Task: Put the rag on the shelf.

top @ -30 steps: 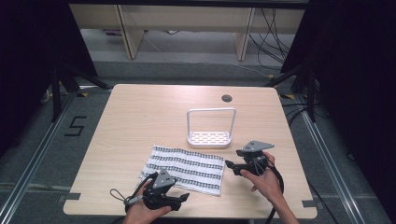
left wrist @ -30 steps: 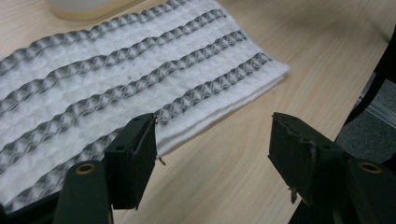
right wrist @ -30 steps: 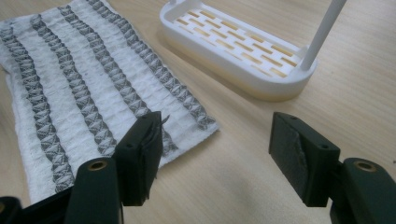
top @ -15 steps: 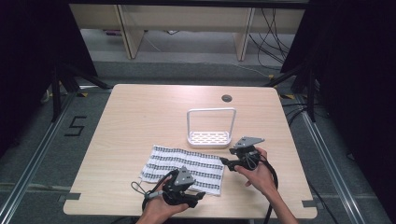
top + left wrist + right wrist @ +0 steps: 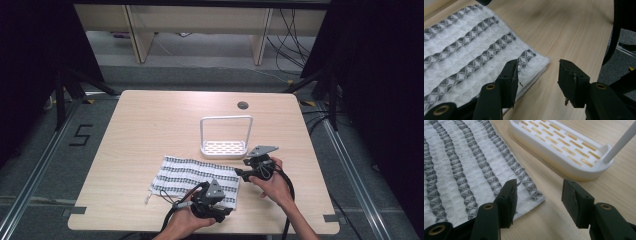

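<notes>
While both grippers' jaws, closing, straddle towel [image 5: 195, 178] corners ungripped, the rack [image 5: 225, 148] apparently stands just beyond.

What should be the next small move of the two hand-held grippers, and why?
Probably close each on its cloth corner. The left hand-held gripper and the right hand-held gripper, whose jaws have just been closing, each straddle a right-side corner of the striped cloth, pads not yet pressing it.
</notes>
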`<state>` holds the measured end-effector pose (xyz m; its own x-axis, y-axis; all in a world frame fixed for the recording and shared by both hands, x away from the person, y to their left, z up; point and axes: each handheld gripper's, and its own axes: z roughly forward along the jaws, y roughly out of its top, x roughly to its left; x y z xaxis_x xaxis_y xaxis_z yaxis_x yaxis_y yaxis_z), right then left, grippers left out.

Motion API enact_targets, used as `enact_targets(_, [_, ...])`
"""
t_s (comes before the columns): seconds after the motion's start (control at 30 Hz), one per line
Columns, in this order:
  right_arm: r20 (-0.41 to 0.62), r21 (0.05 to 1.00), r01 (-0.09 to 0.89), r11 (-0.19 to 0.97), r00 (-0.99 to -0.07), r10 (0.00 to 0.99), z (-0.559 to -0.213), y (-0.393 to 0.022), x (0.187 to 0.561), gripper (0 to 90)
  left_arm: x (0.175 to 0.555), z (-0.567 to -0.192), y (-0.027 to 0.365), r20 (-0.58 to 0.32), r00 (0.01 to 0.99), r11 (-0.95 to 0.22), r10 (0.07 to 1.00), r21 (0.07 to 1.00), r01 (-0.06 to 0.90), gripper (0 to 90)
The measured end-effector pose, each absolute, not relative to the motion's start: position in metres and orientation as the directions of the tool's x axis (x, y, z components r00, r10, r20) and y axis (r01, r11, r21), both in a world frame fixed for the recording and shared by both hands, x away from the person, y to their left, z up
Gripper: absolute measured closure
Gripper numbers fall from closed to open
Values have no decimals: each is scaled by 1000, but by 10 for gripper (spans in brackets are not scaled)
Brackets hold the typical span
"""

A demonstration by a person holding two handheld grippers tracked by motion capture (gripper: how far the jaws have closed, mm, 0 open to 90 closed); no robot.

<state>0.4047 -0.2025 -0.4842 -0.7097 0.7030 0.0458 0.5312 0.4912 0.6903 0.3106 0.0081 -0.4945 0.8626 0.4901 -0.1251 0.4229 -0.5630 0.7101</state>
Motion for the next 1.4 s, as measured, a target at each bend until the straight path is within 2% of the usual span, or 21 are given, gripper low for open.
enact_targets(0.37, [42, 676, 528, 515, -724, 688, -490, -196, 409, 507, 315, -502, -8, -88, 872, -600, 482, 691, 402, 493])
enact_targets(0.4, [54, 679, 535, 503, -719, 692, -492, -194, 409, 508, 316, -500, -7, -67, 885, -635, 461, 672, 381, 492])
enact_targets(0.43, [45, 670, 531, 519, -727, 685, -492, -194, 410, 508, 315, -502, -10, -84, 873, -607, 480, 687, 400, 492])
enact_targets(0.53, [60, 669, 537, 514, -728, 682, -494, -193, 413, 508, 318, -502, -10, -46, 893, -670, 448, 644, 370, 487])
enact_targets(0.63, [51, 665, 531, 525, -734, 677, -496, -193, 415, 510, 316, -504, -13, -42, 882, -651, 469, 659, 377, 504])
enact_targets(0.7, [57, 658, 532, 532, -740, 670, -498, -192, 416, 514, 315, -504, -13, -14, 886, -667, 463, 653, 358, 535])
enact_targets(0.73, [90, 650, 569, 504, -717, 692, -498, -190, 413, 524, 316, -504, -13, -4, 890, -670, 455, 657, 345, 557])
enact_targets(0.8, [53, 649, 540, 536, -735, 676, -499, -190, 416, 532, 316, -504, -13, 3, 891, -675, 454, 654, 341, 575])
enact_targets(0.97, [39, 642, 533, 551, -741, 670, -504, -188, 416, 604, 317, -504, -11, 19, 896, -680, 445, 658, 324, 672])
enact_targets(1.17, [42, 639, 514, 572, -766, 641, -503, -187, 417, 764, 319, -504, -10, 27, 895, -678, 445, 662, 317, 784])
enact_targets(1.2, [48, 642, 532, 552, -746, 664, -503, -185, 415, 783, 319, -503, -10, 35, 895, -683, 445, 660, 313, 796])
enact_targets(1.23, [26, 648, 513, 562, -753, 657, -504, -185, 416, 799, 319, -503, -10, 27, 895, -676, 444, 666, 315, 812])
enact_targets(1.4, [62, 651, 528, 546, -753, 655, -497, -186, 412, 831, 319, -502, -10, 27, 899, -683, 437, 661, 312, 858])
